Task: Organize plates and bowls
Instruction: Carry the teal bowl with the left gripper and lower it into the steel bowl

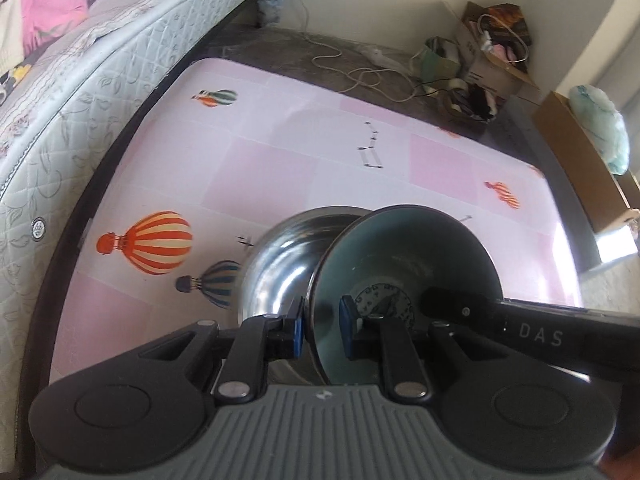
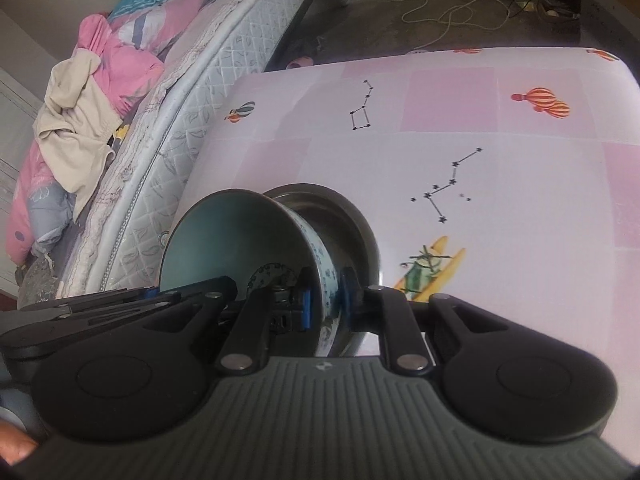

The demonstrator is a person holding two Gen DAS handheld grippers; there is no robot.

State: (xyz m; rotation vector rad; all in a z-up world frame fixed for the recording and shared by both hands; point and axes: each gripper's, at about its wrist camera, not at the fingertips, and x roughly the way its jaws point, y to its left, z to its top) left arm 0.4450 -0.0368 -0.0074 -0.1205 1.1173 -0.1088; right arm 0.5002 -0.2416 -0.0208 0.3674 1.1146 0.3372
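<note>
A teal ceramic bowl [image 1: 404, 256] with a patterned outside sits inside a steel bowl [image 1: 280, 256] on the pink table. My left gripper [image 1: 322, 330] straddles the teal bowl's near left rim, blue pads a little apart from it. In the right wrist view my right gripper [image 2: 324, 304] is shut on the teal bowl [image 2: 236, 240] at its right wall, one pad inside and one outside. The steel bowl [image 2: 348, 224] shows behind it. The right gripper's black arm [image 1: 520, 328] reaches in from the right in the left wrist view.
The table [image 1: 280, 160] has a pink checked cloth with balloon prints. A mattress [image 1: 100, 80] with bedding runs along the left. Cardboard boxes [image 1: 492, 52] and cables lie on the floor beyond the far edge.
</note>
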